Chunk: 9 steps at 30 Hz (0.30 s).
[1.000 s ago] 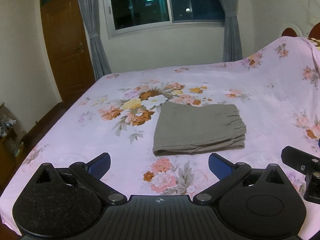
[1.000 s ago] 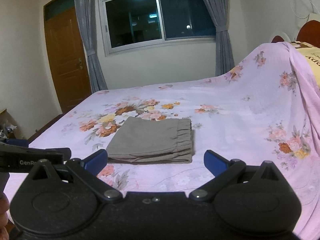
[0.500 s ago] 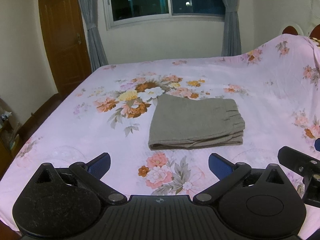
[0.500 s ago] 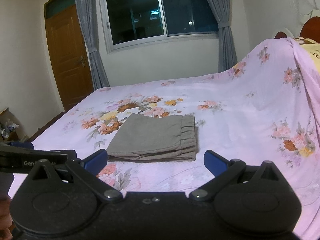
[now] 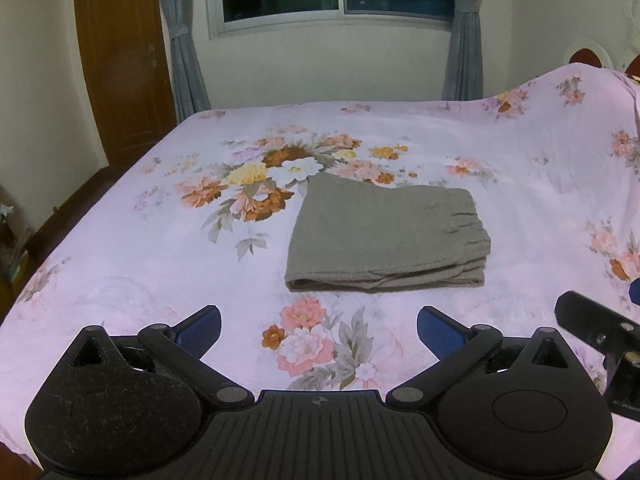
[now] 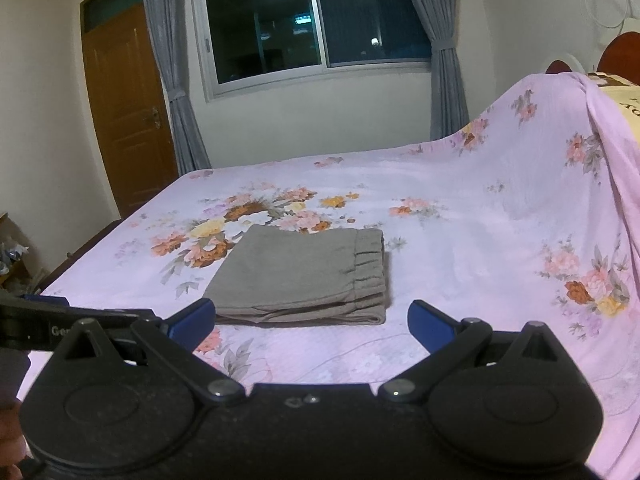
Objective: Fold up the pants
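The grey-green pants (image 5: 384, 236) lie folded into a compact rectangle on the pink floral bedspread (image 5: 120, 264), elastic waistband to the right. They also show in the right wrist view (image 6: 304, 276). My left gripper (image 5: 319, 330) is open and empty, held above the bed short of the pants' near edge. My right gripper (image 6: 311, 320) is open and empty, just short of the pants' near folded edge. Part of the right gripper (image 5: 600, 328) shows at the right edge of the left wrist view.
The bedspread rises over pillows at the right (image 6: 560, 128). A wooden door (image 6: 128, 108), a curtained window (image 6: 312, 28) and the wall stand beyond the bed. Clutter sits on the floor at the left (image 6: 12, 256).
Both grippers have shifted slightly; the pants sit a little lower and closer in both views. The pants have not moved on the bed. Both grippers stay open.
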Motion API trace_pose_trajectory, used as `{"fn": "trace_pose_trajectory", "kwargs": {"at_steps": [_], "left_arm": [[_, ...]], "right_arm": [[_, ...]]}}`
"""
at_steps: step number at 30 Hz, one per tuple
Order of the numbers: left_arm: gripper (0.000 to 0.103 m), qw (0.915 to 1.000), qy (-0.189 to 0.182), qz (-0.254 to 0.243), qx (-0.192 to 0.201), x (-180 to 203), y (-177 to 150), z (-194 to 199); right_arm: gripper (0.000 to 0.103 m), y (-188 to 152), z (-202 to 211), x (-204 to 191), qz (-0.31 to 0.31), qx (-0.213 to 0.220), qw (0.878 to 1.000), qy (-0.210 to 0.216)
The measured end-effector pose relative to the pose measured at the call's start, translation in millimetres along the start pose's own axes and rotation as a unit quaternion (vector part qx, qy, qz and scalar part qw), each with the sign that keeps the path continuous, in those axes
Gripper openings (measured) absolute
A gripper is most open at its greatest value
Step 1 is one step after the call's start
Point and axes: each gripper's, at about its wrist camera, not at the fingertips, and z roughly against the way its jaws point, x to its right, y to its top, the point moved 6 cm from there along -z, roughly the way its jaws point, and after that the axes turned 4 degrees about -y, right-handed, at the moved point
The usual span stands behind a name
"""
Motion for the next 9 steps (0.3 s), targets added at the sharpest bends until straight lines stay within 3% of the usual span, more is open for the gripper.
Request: {"fn": "trace_pose_trajectory", "kwargs": {"at_steps": [9], "left_arm": [[0.103,0.9997,-0.017,0.002,0.020,2.2,14.2,-19.6]], "right_arm": [[0.103,5.2,-21.3,-5.4,0.007,-0.005,1.000,0.009]]}}
